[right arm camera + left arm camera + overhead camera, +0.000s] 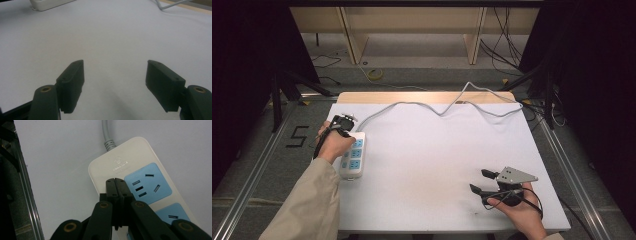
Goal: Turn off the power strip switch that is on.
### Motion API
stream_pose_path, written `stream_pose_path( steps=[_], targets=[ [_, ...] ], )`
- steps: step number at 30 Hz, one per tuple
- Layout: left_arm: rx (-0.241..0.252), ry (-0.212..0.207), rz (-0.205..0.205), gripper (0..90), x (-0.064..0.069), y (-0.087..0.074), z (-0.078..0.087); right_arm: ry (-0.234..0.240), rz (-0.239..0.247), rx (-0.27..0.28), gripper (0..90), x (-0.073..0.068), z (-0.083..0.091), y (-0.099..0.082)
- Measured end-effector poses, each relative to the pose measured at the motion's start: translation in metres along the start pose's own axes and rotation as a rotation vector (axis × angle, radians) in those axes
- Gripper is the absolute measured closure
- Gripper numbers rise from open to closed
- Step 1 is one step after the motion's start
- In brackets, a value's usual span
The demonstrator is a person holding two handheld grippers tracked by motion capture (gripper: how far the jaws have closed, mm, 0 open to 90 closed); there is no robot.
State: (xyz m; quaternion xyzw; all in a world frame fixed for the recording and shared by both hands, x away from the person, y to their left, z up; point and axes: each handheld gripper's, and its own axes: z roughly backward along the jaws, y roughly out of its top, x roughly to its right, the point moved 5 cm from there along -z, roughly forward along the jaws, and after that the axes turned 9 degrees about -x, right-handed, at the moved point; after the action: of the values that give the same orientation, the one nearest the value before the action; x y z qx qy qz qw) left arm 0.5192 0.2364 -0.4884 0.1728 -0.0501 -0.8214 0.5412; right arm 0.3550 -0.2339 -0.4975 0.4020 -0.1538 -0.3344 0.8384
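A white power strip (353, 157) with blue sockets lies at the table's left edge. Its grey cable (412, 103) runs toward the back of the table. In the left gripper view, the left gripper (115, 181) is shut with nothing between its jaws. Its tips are over the strip's (110, 170) white end, beside the first blue socket (147, 182); I cannot tell whether they touch. In the high view, the left gripper (346, 129) sits over the strip's cable end. The right gripper (478, 181) is low over the table's front right, open and with nothing between its fingers (72, 77).
The white table (437, 150) has a wooden strip (422, 96) along its far edge, where the cable loops off to the right. Aluminium rails (257, 165) flank the table on the floor. Wooden shelving (412, 30) and loose cables lie beyond the table.
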Motion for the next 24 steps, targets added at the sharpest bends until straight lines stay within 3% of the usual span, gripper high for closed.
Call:
stream_pose_path(
  steps=[2, 5, 16, 17, 24],
  targets=[
    [0.029, 0.015, 0.001, 89.8, -0.002, 0.001, 0.002, 0.000, 0.000, 0.000, 32.1, 0.000, 0.000, 0.000],
    [0.055, -0.019, 0.014, 89.7, -0.002, 0.000, 0.005, -0.001, -0.001, 0.002, 32.2, 0.000, 0.000, 0.000],
    [0.123, -0.021, 0.046, 89.1, -0.008, -0.009, 0.011, -0.001, -0.001, -0.002, 32.1, 0.001, -0.001, 0.000],
    [0.132, -0.024, 0.048, 84.8, -0.008, -0.009, 0.013, -0.001, -0.002, -0.002, 32.1, 0.000, -0.001, 0.000],
    [0.172, -0.043, 0.043, 84.0, -0.002, -0.008, 0.022, -0.001, -0.002, -0.002, 32.2, 0.001, -0.001, 0.000]
  ],
)
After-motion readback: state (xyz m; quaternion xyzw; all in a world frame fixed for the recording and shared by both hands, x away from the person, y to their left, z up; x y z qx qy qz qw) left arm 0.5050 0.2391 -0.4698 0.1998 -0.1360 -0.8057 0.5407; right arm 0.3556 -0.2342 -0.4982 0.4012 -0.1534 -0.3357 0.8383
